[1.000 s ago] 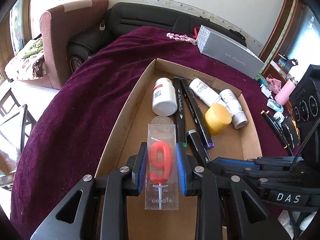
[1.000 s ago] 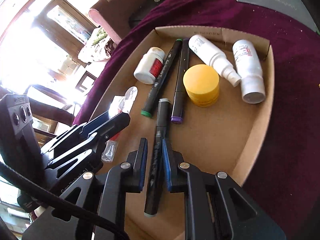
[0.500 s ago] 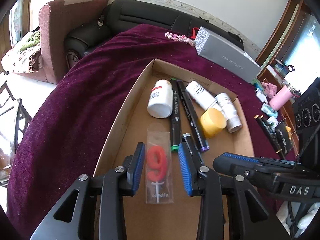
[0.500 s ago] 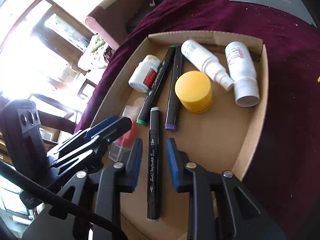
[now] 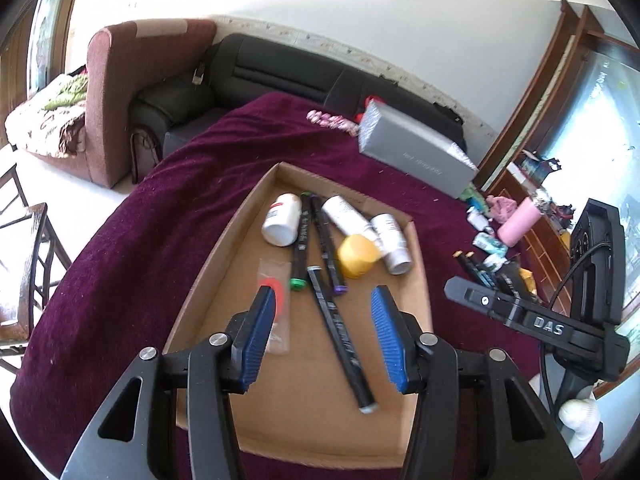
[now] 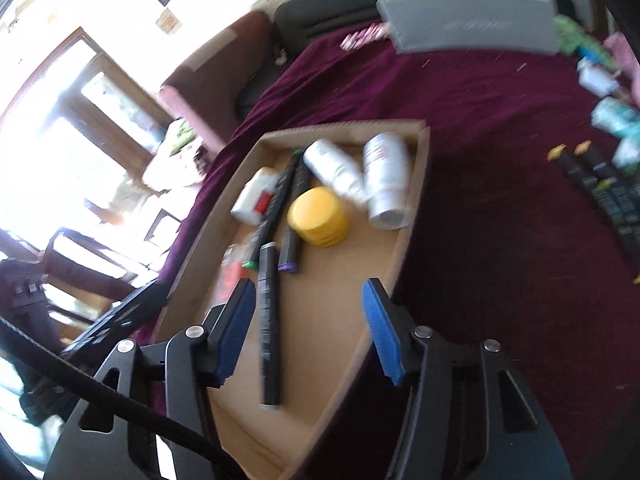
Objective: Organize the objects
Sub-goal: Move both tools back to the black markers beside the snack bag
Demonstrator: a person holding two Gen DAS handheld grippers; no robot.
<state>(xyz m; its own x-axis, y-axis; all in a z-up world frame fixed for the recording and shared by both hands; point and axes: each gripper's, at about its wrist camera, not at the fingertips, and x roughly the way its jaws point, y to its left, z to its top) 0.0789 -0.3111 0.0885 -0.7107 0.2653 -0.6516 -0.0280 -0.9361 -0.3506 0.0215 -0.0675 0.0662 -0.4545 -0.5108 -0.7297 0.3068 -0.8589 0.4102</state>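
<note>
A cardboard tray [image 5: 224, 248] [image 6: 416, 200] lies on the maroon cloth. In it lie a clear candle packet [image 5: 278, 280] with a red "9" and a black marker [image 5: 340, 336] [image 6: 268, 320], both flat on the tray floor. My left gripper [image 5: 323, 304] hovers above them with its jaws opening; its pads press on nothing and its left finger hides part of the packet. My right gripper [image 6: 308, 296] hangs over the tray's near right part, jaws also opening and empty, with the marker below beside its left finger.
The tray's far end holds a white pill bottle [image 5: 282, 220], a yellow jar [image 5: 358, 256], two white spray bottles and two more markers. A grey box [image 5: 416, 156] lies beyond. Loose markers [image 6: 608, 192] and small bottles lie on the cloth at right. A wooden chair stands left.
The left gripper let go of the candle packet and the right let go of the black marker. Both pulled back and up from the tray, their jaws spreading wide.
</note>
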